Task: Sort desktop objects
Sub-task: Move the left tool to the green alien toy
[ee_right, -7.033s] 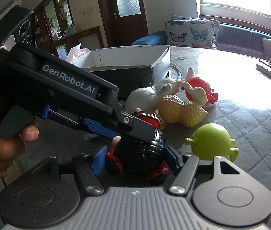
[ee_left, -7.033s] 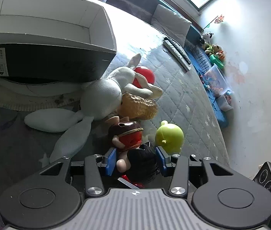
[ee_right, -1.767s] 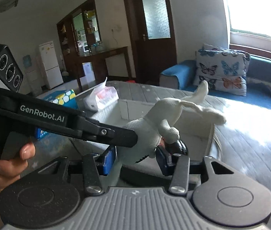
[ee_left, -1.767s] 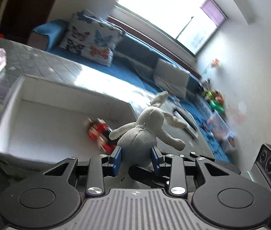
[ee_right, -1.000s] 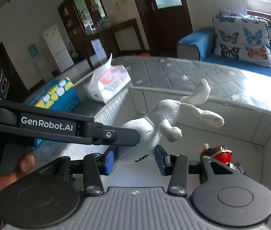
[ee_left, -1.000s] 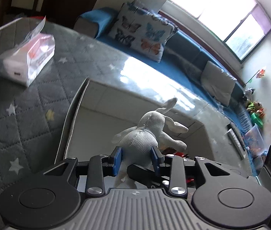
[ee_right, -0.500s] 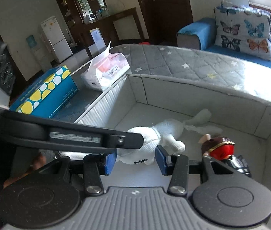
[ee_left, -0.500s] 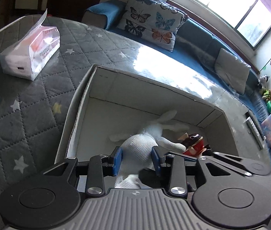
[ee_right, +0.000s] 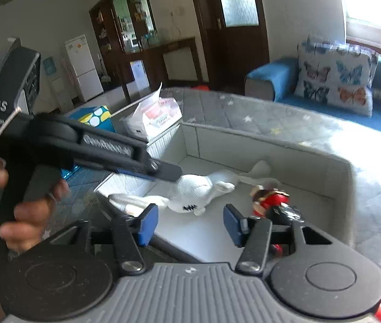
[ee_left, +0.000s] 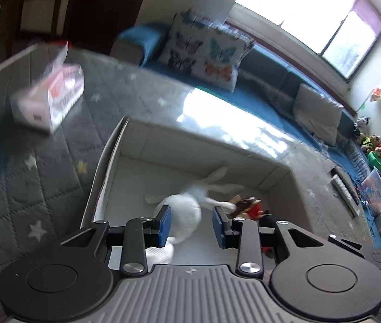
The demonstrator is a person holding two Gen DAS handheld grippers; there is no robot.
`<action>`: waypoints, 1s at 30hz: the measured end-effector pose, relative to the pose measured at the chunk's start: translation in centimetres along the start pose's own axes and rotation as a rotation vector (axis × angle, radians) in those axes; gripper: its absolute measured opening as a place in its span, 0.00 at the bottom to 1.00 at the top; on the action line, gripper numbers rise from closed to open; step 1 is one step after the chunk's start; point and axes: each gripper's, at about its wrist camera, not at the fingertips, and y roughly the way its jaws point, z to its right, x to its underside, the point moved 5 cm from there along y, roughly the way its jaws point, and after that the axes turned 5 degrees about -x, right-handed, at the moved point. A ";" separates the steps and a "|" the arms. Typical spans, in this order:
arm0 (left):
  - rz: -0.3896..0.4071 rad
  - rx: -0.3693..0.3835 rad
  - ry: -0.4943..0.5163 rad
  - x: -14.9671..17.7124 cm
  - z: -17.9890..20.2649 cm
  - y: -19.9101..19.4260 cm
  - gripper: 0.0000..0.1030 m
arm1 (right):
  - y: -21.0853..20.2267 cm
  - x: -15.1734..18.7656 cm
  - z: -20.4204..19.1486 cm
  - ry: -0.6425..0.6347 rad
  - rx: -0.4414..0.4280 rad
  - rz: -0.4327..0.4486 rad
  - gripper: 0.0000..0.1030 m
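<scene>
Over the big white box [ee_left: 142, 145] both grippers hang, pointing down into it. Inside the box lies the white bunny [ee_right: 204, 188], flat on the floor of the box, with its long ears toward the far wall. Just beside it lies the little red and black doll [ee_right: 271, 199], on its side. Nothing else can be seen in the box. The right gripper [ee_right: 189, 224] has its blue pads spread apart and they are opening more, with nothing between them; the bunny is lying on the box floor past them, not touching them. The left gripper [ee_left: 190, 224] looks open too, though its jaws are closing a bit right now. From its own camera the bunny shows between its pads, but the pads do not seem to press on it, and the right camera shows the bunny lying loose under its tip. So I think the drop-off step is just done: the bunny is in the box and both hands have let go. Next, I think both hands need to go to the toys not yet in the box, pick one, and open wide around it. A pink tissue pack [ee_left: 49, 102] and a blue box with yellow dots [ee_right: 96, 117] sit on the gray quilted table [ee_left: 28, 188] outside the white box.
</scene>
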 end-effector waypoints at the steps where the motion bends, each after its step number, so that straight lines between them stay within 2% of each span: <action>1: 0.014 0.017 0.009 0.4 0.6 -0.7 0.35 | -1.2 0.5 0.1 -0.005 0.006 0.012 0.57; 2: 0.027 0.037 0.017 0.8 1.2 -1.4 0.35 | -2.3 0.9 0.1 -0.009 0.013 0.025 0.64; 4: 0.033 0.085 0.031 1.9 2.5 -2.4 0.35 | -4.8 2.2 0.4 -0.012 0.040 0.051 0.69; 6: 0.033 0.131 0.050 3.1 3.9 -3.0 0.35 | -7.1 3.6 0.9 -0.012 0.071 0.063 0.70; 8: 0.023 0.160 0.078 4.3 5.3 -3.3 0.35 | -9.2 5.1 1.3 -0.012 0.111 0.067 0.78; 14: -0.025 0.249 0.136 8.4 9.5 -3.6 0.35 | -13.7 9.9 2.4 -0.016 0.227 0.059 0.82; 18: -0.075 0.295 0.169 11.1 12.0 -2.7 0.35 | -15.3 12.4 3.5 0.006 0.291 0.052 0.86; 22: -0.125 0.340 0.200 13.1 14.2 -1.7 0.35 | -15.9 14.4 4.4 0.037 0.293 0.032 0.86; 28: -0.169 0.332 0.215 14.5 15.9 -0.6 0.35 | -15.0 15.2 5.1 0.045 0.300 0.024 0.89; 30: -0.185 0.355 0.227 14.8 16.3 -0.6 0.35 | -15.0 15.9 5.6 0.067 0.301 0.025 0.89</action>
